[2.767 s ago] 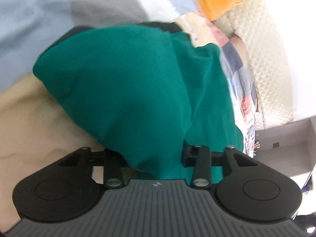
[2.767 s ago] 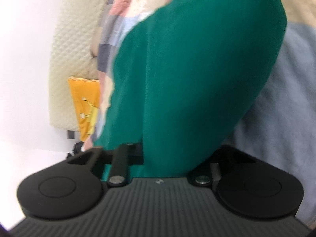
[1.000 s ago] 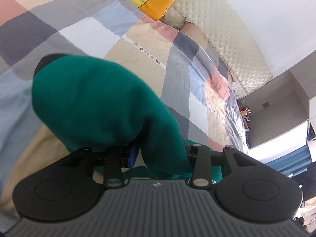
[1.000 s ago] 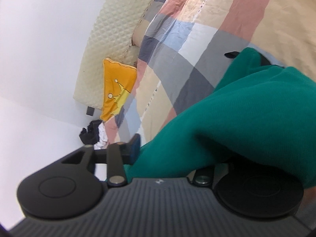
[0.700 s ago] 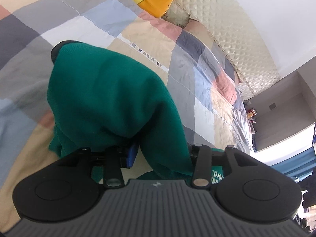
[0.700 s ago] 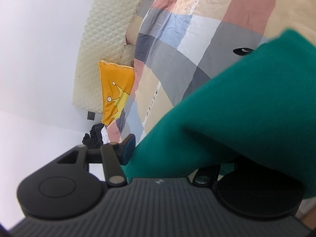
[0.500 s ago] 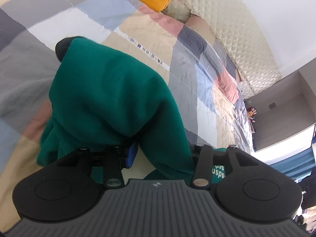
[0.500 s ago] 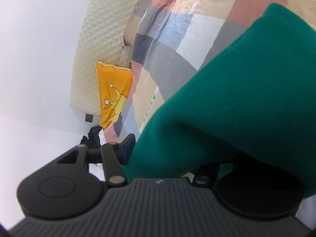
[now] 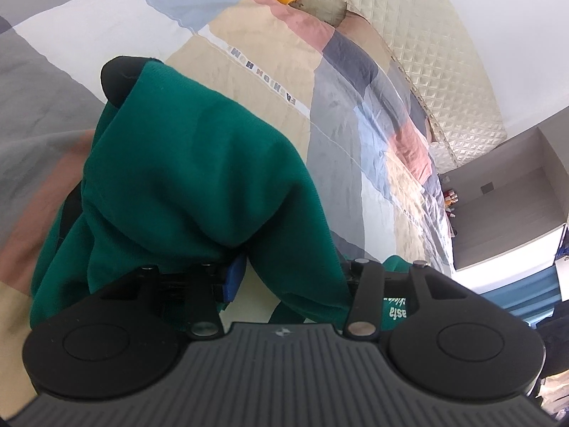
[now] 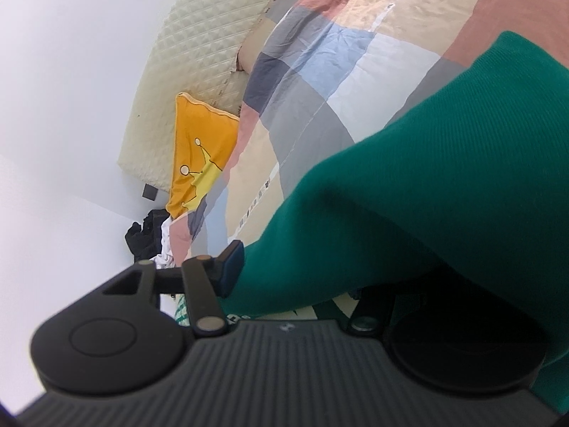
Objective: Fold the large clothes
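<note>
While the green sweatshirt [image 9: 199, 178] drapes over both tools, the left gripper [image 9: 288, 277] stands with its jaws spread wide: a blue pad [image 9: 235, 277] shows on one side, cloth covers the other, and a band of green fabric runs down through the gap without being pinched by both sides. White lettering on the garment peeks out beside the right-hand linkage in the left wrist view. A black cuff or trim [image 9: 121, 76] sits at the far tip of the hanging fabric, above the patchwork quilt [image 9: 270, 53], whose blocks are grey, white, beige, blue and salmon, with a printed strip of letters crossing it. From the right wrist view, the right gripper [image 10: 295, 277] shows only its left finger [image 10: 231, 267], tipped in blue and touching the edge of the sweatshirt [image 10: 444, 185]; the other finger is buried under the cloth, so whether this tool is clamped on the fabric cannot be told. The garment bulges up and across the right half of that frame, held above the quilt [image 10: 338, 82]. An orange cushion [image 10: 199, 156] with a yellow crown print leans at the head of the bed against a cream quilted headboard [image 10: 199, 53]. Below the cushion, beside the bed, lies a dark heap of clothing [image 10: 145, 235] with something white in it. An open grey shelf unit [image 9: 505, 195] holds a few small items too tiny to identify.
</note>
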The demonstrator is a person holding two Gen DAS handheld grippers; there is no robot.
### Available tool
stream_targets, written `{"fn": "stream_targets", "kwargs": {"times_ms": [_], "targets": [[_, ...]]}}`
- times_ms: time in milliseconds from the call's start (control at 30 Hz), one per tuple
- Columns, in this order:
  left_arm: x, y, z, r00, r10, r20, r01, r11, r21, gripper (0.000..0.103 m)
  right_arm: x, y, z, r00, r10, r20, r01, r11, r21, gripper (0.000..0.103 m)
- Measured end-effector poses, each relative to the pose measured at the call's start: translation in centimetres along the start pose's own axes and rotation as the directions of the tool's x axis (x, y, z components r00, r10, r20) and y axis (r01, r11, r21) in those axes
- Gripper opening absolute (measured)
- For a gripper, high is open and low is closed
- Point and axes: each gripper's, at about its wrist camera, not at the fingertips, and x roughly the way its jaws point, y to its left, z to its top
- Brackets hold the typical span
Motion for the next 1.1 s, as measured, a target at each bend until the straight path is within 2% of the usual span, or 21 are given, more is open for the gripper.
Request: {"fn": "stream_targets", "kwargs": {"times_ms": [133, 233, 300, 400, 467, 567, 633, 767, 833, 900, 967, 1033, 1100], "targets": [[-1.8, 0.0, -0.1, 0.999, -0.035, -0.003, 0.035, 0.999, -0.014, 0.054, -1.5, 0.9, -0.5, 0.999, 0.04, 0.003, -0.04, 0.998, -0.039, 0.062], [-3.4, 0.0, -0.4, 0.998, -0.066, -0.007, 0.066, 0.998, -0.018, 0.057, -3.2, 1.7, -1.4, 0.994, 0.11, -0.004, -0.109, 0.991, -0.075, 0.077], [-4.6, 0.1, -0.8, 0.996, -0.088, -0.011, 0.087, 0.996, -0.017, 0.062, -4.3, 2.6, -2.2, 0.992, 0.125, -0.001, -0.125, 0.985, -0.116, 0.083], [-6.8, 0.6, -1.4, 0.992, -0.13, -0.008, 0.129, 0.991, -0.022, 0.074, -5.1, 3.8, -3.4, 0.995, 0.099, -0.006, -0.099, 0.98, -0.172, 0.083], [-8.5, 0.7, -1.8, 0.988, -0.154, 0.015, 0.154, 0.988, -0.012, 0.088, -5.2, 4.4, -4.0, 0.997, 0.075, -0.008, -0.075, 0.978, -0.195, 0.083], [-10.6, 0.1, -2.4, 0.978, -0.205, 0.045, 0.204, 0.979, 0.029, 0.09, -5.8, 4.4, -4.7, 0.999, 0.051, 0.012, -0.047, 0.979, -0.201, 0.083], [-11.3, -0.7, -2.9, 0.973, -0.223, 0.057, 0.218, 0.972, 0.09, 0.09, -6.5, 4.5, -5.0, 0.998, 0.05, 0.043, -0.041, 0.98, -0.195, 0.083], [-10.5, -2.5, -4.6, 0.979, -0.19, 0.07, 0.172, 0.963, 0.209, 0.09, -7.8, 4.6, -5.7, 0.996, 0.03, 0.079, -0.013, 0.977, -0.213, 0.084], [-9.7, -2.9, -5.5, 0.986, -0.133, 0.097, 0.103, 0.959, 0.263, 0.09, -7.9, 4.9, -6.4, 0.994, -0.004, 0.107, 0.032, 0.967, -0.254, 0.086], [-8.1, -3.3, -6.3, 0.99, -0.029, 0.14, -0.016, 0.95, 0.312, 0.09, -7.0, 5.3, -7.1, 0.997, -0.024, 0.077, 0.047, 0.952, -0.302, 0.085], [-6.8, -3.0, -6.8, 0.988, 0.019, 0.152, -0.068, 0.944, 0.324, 0.09, -6.1, 5.1, -7.4, 0.996, -0.051, 0.07, 0.071, 0.946, -0.317, 0.085], [-5.8, -2.7, -6.9, 0.987, 0.031, 0.156, -0.082, 0.94, 0.332, 0.09, -4.8, 4.9, -7.4, 0.988, -0.119, 0.102, 0.148, 0.926, -0.347, 0.084], [-5.4, -2.7, -6.8, 0.987, 0.039, 0.158, -0.09, 0.94, 0.329, 0.09, -3.8, 4.2, -6.7, 0.969, -0.2, 0.145, 0.239, 0.906, -0.35, 0.083]]}}
